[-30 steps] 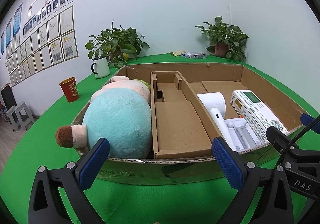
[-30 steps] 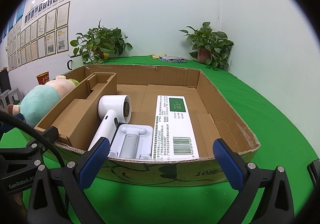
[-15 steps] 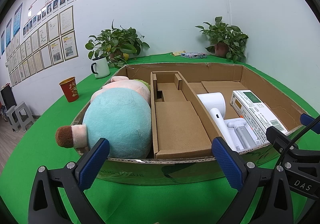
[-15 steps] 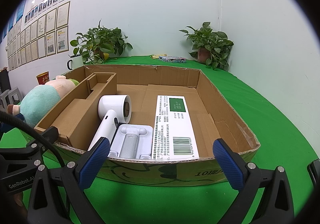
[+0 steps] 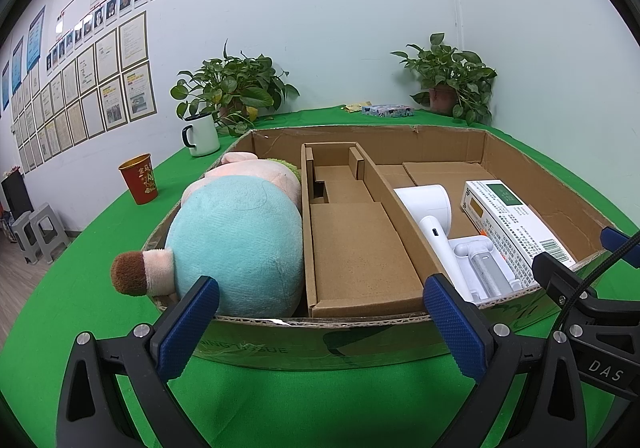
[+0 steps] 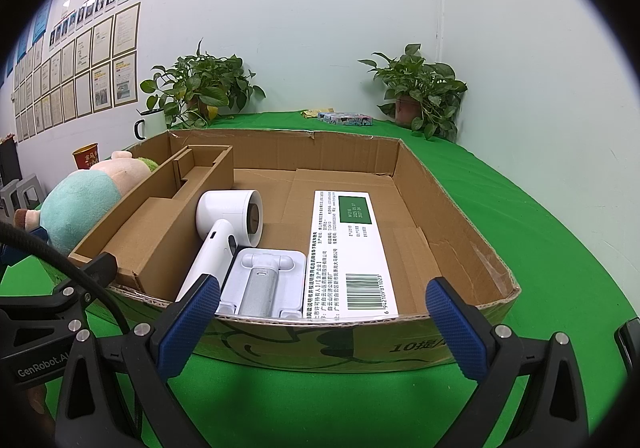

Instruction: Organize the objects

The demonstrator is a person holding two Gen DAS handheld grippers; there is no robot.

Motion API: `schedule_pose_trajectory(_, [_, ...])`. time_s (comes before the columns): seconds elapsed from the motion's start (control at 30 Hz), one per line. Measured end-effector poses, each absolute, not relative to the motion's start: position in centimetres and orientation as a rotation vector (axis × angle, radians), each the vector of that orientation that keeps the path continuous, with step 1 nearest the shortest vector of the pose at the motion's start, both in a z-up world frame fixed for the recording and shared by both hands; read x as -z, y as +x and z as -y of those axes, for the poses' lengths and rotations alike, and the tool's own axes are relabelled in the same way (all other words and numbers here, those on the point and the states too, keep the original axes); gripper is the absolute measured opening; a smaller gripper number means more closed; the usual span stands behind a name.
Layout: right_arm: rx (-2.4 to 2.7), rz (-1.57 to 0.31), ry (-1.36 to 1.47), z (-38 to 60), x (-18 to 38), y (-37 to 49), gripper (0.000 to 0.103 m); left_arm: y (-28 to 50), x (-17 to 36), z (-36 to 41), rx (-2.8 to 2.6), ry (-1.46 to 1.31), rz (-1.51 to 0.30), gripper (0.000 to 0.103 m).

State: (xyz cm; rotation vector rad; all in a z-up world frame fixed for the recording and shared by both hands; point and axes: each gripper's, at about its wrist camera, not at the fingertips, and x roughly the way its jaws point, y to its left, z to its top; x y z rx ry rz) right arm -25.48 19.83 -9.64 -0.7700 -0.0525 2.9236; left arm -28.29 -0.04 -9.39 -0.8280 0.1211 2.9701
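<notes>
I count one cardboard box [image 5: 360, 340] on the green table [image 5: 100, 296], and inside it one plush toy [image 5: 240, 244] at the left end, one brown cardboard insert [image 5: 356, 248] in the middle, then one white hair dryer [image 6: 224, 232], one white folding stand [image 6: 260, 280] and one white medicine carton [image 6: 352, 252] lying side by side toward the right. Beyond the box I see two potted plants [image 5: 232, 88], one white mug [image 5: 202, 134], one red cup [image 5: 139, 178] and one small printed packet [image 5: 386, 110]. My left gripper [image 5: 320, 328] hangs spread wide before the box's near wall, gripping nothing. My right gripper [image 6: 320, 324] is likewise wide apart and bare, just short of the same wall.
</notes>
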Motion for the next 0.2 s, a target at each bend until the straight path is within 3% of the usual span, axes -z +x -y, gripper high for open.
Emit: schedule_pose_trajectory(0.2, [-2.924,0.053,-0.77,-19.84,9.64,-25.48,0.102,-28.33,9.39,0.06,-2.971,-0.829,-0.123,0.103])
